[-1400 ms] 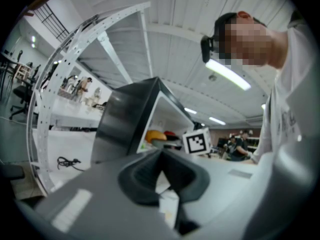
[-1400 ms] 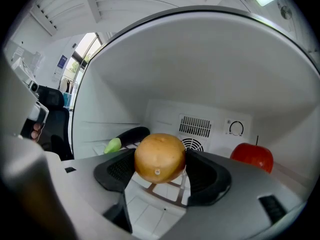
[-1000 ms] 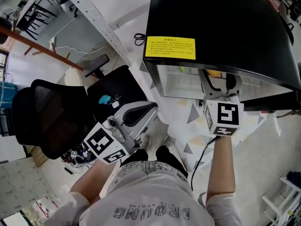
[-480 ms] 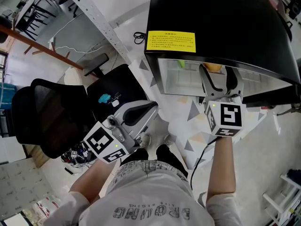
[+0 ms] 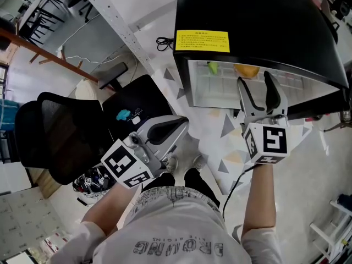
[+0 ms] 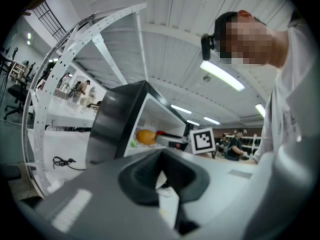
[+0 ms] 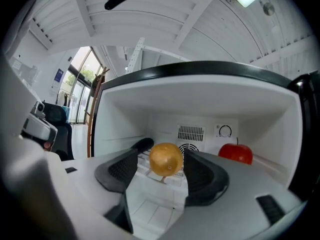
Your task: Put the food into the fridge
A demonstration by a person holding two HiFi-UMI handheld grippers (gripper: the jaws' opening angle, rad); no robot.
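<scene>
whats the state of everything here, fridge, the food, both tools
black fridge: open, inside showing
round yellow-orange fruit: resting inside the fridge, not gripped
red apple: resting inside the fridge
small green item: lying inside the fridge
right tool: jaws apart, empty
left tool: jaws together, empty

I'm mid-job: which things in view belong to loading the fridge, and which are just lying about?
Job in hand:
- open fridge
- orange fruit, red apple and green item, all inside it
- right gripper, jaws apart, facing the fruit
- left gripper, shut and empty

Lying about:
- black office chair
- cable on the floor
- perforated metal upright
</scene>
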